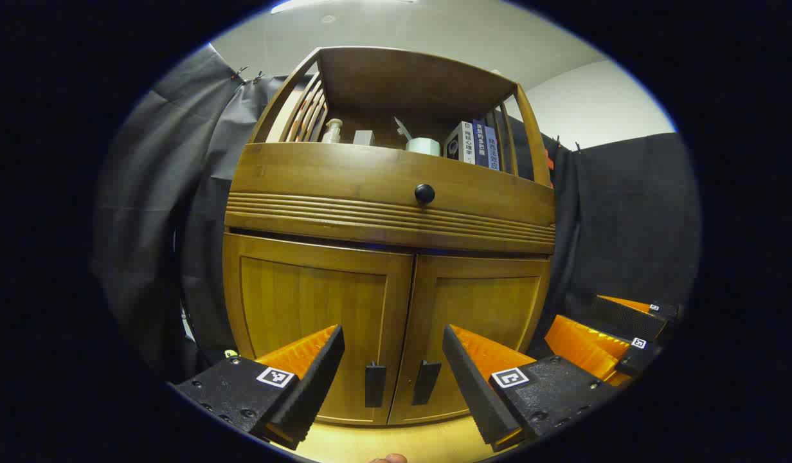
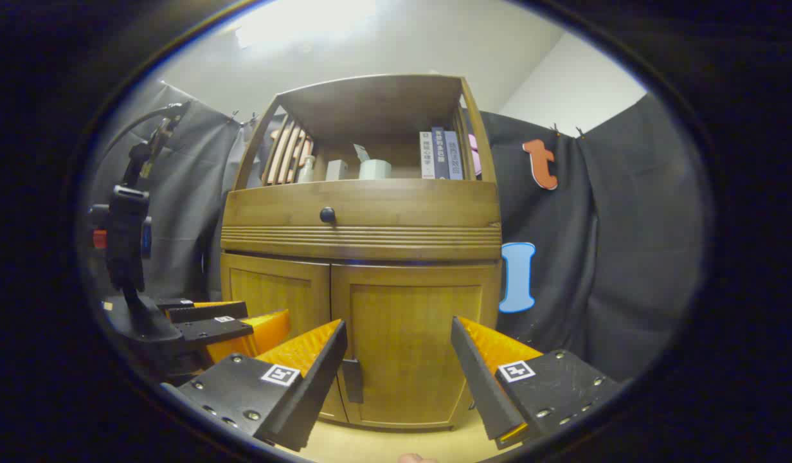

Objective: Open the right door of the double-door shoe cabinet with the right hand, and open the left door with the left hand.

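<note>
Here both tools, left tool (image 1: 393, 379) and right tool (image 2: 399, 379), are gaping open, facing the closed honey-brown wooden shoe cabinet (image 1: 389, 257).

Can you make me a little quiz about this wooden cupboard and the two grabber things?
1. True or false: both doors of the shoe cabinet are closed.
2. What sits on the drawer front above the doors: A) a round dark knob, B) a long metal bar, C) a key?
3. Fill in: the left gripper and the right gripper both have their fingers spread ____.

Key:
1. True. The left door and the right door lie flush, and their dark handles are untouched.
2. A, the knob.
3. Open, with nothing between the fingers.
</note>
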{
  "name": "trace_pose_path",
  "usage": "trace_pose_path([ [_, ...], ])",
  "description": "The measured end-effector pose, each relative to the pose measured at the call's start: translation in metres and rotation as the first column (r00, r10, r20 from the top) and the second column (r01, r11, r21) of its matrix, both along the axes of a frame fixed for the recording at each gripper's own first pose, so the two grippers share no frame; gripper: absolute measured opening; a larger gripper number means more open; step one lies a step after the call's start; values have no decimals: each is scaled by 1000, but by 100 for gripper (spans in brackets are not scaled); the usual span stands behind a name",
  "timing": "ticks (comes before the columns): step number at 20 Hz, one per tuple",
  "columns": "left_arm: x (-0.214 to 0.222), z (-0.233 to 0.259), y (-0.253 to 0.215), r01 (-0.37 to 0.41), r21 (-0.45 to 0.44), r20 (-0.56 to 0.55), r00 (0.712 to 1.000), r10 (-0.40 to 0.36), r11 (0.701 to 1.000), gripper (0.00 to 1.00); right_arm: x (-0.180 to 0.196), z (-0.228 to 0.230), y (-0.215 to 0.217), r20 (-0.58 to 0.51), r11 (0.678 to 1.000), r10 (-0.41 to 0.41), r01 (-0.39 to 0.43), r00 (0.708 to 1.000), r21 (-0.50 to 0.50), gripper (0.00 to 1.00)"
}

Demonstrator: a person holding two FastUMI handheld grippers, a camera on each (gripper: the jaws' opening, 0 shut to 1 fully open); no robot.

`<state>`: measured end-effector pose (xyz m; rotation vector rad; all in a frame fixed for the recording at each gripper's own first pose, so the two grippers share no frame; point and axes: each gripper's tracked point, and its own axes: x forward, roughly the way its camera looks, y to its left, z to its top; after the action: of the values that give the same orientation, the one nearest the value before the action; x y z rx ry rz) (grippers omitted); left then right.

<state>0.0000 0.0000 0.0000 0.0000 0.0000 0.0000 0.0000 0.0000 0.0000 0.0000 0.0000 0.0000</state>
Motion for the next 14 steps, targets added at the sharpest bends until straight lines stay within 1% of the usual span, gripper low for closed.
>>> trace_pose_path([
  [1,0,2,2,-1,1,4,1000,1,1000,92,1,1,6,-1,1000,10,-10,1000,1,95],
  [2,0,5,3,-3,2,8,1000,3,1000,96,3,2,9,-2,1000,17,-17,1000,6,96],
  [3,-1,7,4,-4,5,14,1000,4,1000,92,4,3,12,1,1000,22,-22,1000,12,96],
  [4,-1,9,5,-3,8,17,1000,3,1000,96,4,5,15,5,1000,25,-25,1000,14,96],
  [5,-1,10,5,-1,10,20,1000,1,1000,92,6,5,15,9,1000,25,-25,1000,12,96],
  [6,-2,10,5,0,11,19,1000,0,1000,95,7,5,16,8,1000,22,-22,1000,8,96],
  [7,-3,10,6,0,11,20,1000,0,1000,96,7,5,17,7,1000,20,-20,1000,4,96],
  [11,-5,13,11,-5,14,23,1000,4,1000,95,7,6,22,10,1000,17,-17,1000,12,96],
  [12,-5,15,14,-6,14,25,1000,6,1000,92,7,6,22,9,1000,14,-14,1000,14,96],
  [13,-6,14,15,-8,13,25,1000,8,1000,92,7,4,23,5,1000,10,-10,1000,15,99],
  [14,-6,14,17,-9,12,23,1000,8,1000,95,7,3,23,2,1000,6,-6,1000,16,96],
])
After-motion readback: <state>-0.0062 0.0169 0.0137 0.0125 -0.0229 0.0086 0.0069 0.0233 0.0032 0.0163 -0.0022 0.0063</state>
